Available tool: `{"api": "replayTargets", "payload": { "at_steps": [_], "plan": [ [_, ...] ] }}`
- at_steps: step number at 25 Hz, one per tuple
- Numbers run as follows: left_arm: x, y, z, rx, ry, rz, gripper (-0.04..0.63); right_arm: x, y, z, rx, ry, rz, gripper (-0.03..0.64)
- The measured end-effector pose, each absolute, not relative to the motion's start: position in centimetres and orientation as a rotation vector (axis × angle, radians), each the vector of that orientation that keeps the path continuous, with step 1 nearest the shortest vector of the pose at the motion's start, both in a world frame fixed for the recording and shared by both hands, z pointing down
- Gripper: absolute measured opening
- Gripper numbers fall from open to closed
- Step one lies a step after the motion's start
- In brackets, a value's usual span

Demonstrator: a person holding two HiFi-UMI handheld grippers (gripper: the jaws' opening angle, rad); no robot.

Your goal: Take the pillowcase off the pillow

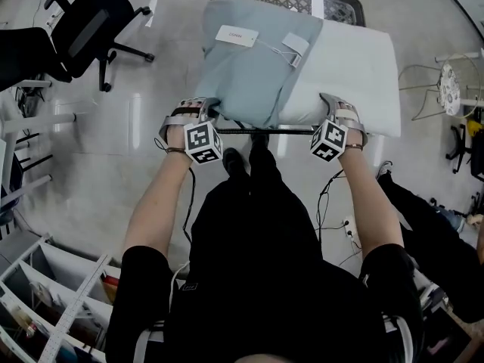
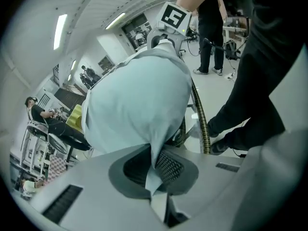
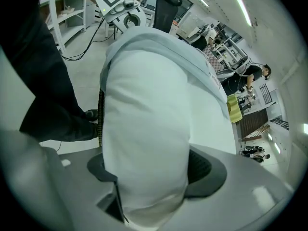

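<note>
Currently | step: pillowcase (image 1: 253,66) is being stripped from pillow (image 1: 352,70), judged roughly half off | left gripper (image 2: 156,172): jaws are being pinched together on a pillowcase fold between them | right gripper (image 3: 149,177): jaws are being clamped wide on the bare pillow end | next: fabric probably needing to be drawn away from the right jaws.

Both arms stretch forward, left gripper (image 1: 203,113) level with right gripper (image 1: 338,116) — left pinching pillowcase (image 1: 249,74) thin, right clamped wide round pillow (image 1: 355,74).
</note>
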State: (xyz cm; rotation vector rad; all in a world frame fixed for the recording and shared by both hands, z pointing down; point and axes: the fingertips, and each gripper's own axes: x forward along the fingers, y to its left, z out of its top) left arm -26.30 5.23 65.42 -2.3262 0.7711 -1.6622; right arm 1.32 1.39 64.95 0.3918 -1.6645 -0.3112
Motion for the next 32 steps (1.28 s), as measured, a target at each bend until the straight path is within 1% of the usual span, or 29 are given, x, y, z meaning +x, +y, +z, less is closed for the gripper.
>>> {"api": "replayTargets", "payload": {
  "at_steps": [11,25,32],
  "plan": [
    [-33.7,3.3,62.4,-2.289,0.908,-1.671,0.012,1.5,2.0,63.7,0.418,-1.734,-0.265,0.36],
    [-36.8,-2.4,60.8,-2.231,0.984,-1.7,0.012,2.9,3.8,63.7,0.439,-1.727,-0.218,0.357],
    [-37.2,-4.6,60.4,-2.202,0.995,-1.71,0.012,3.5,4.1,64.0,0.432,-1.737,-0.213,0.357]
  ]
}}
